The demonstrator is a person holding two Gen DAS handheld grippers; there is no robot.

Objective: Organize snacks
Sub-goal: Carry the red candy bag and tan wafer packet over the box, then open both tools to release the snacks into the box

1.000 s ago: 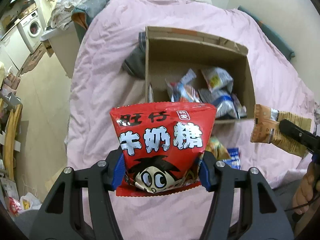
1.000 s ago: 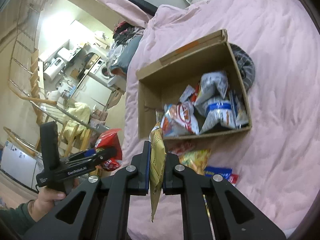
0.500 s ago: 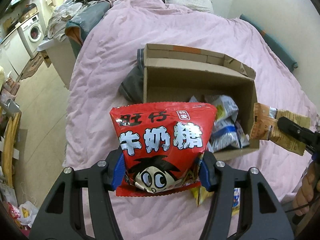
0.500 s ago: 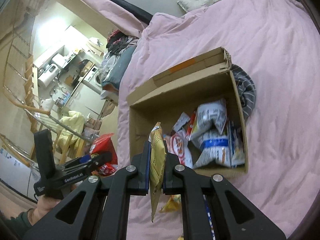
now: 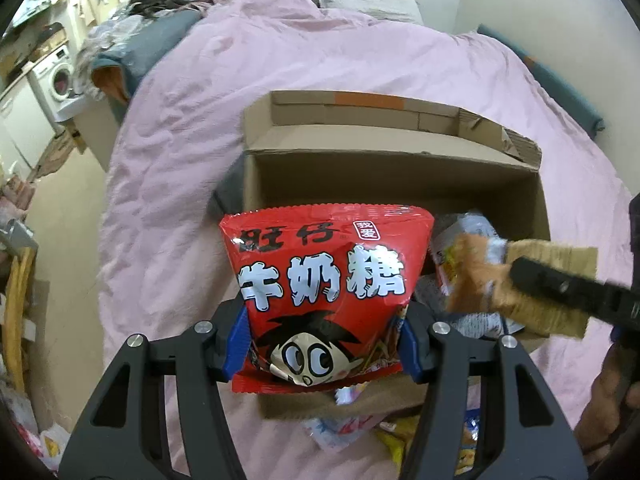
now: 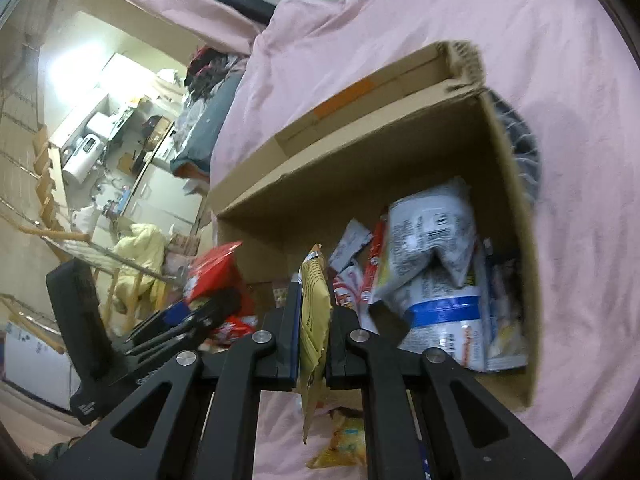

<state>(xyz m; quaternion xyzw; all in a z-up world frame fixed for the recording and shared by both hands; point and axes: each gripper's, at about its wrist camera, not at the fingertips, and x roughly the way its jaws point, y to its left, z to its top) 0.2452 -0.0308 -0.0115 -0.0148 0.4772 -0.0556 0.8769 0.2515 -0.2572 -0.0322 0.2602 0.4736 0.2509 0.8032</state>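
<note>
A red candy bag [image 5: 326, 296] with white characters and a cartoon face hangs over the near part of the open cardboard box [image 5: 392, 172]; my left gripper [image 5: 322, 346] is shut on its lower edge. My right gripper [image 6: 312, 322] is shut on a thin tan snack packet [image 6: 314, 312], held edge-on above the box [image 6: 360, 168]. That tan packet [image 5: 516, 280] also shows at the right of the left wrist view, over the box's right side. Several silver, blue and red snack bags [image 6: 436, 264] lie inside the box.
The box sits on a pink duvet [image 5: 320, 60] covering a bed. Loose snack packets [image 5: 384, 428] lie on the duvet in front of the box. A grey cloth [image 6: 520, 144] lies against the box's far side. A washing machine [image 5: 56, 80] and clutter stand left of the bed.
Both grippers have moved forward and down toward the box with their packets; the box looms larger and the red bag and tan packet now hang over its opening.
</note>
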